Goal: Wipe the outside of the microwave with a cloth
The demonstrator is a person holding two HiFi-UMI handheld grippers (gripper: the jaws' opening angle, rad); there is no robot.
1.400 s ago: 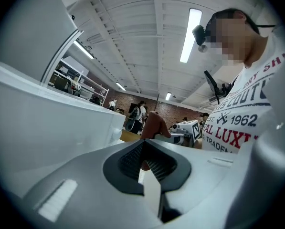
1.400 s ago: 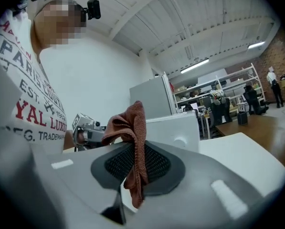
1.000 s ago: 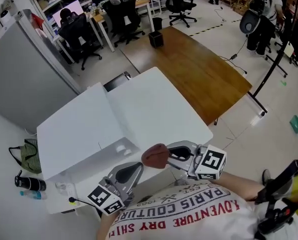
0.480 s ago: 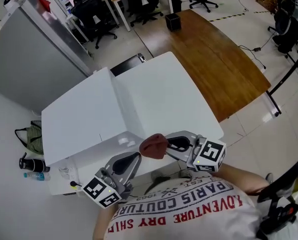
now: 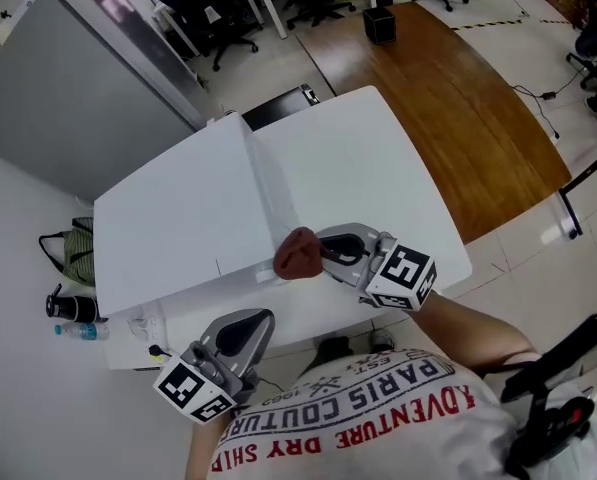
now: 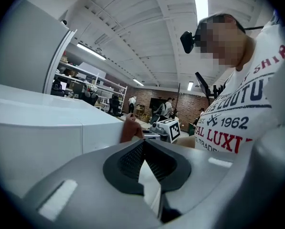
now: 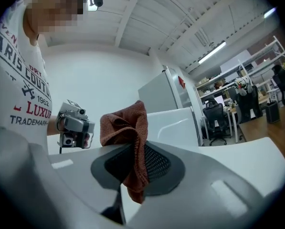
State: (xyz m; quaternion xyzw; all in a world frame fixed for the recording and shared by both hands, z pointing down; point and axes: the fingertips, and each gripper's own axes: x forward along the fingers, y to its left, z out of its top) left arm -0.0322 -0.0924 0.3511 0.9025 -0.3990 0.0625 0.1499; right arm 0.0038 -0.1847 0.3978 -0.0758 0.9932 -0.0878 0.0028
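Note:
The white microwave point(image 5: 178, 223) stands on the left part of a white table point(image 5: 398, 188); I see its top from above. My right gripper point(image 5: 326, 251) is shut on a bunched brown cloth point(image 5: 298, 253), which lies against the microwave's near right corner. In the right gripper view the cloth point(image 7: 125, 125) hangs pinched between the jaws of that gripper point(image 7: 132, 163), with the microwave point(image 7: 175, 125) just beyond. My left gripper point(image 5: 248, 320) is shut with nothing in it, low at the table's near edge, in front of the microwave point(image 6: 42, 132). The left gripper view shows the gripper point(image 6: 142, 149) with its jaws together.
A brown wooden table point(image 5: 468, 98) adjoins the white one on the right. A tall grey cabinet point(image 5: 68, 88) stands at the back left. A green bag point(image 5: 73, 253) and a dark bottle point(image 5: 73, 308) lie on the floor at the left. Office chairs and a black bin point(image 5: 381, 23) are farther back.
The right gripper has carried the cloth up and left to the microwave's near corner. The left gripper has dropped back toward the person. The head view has shifted.

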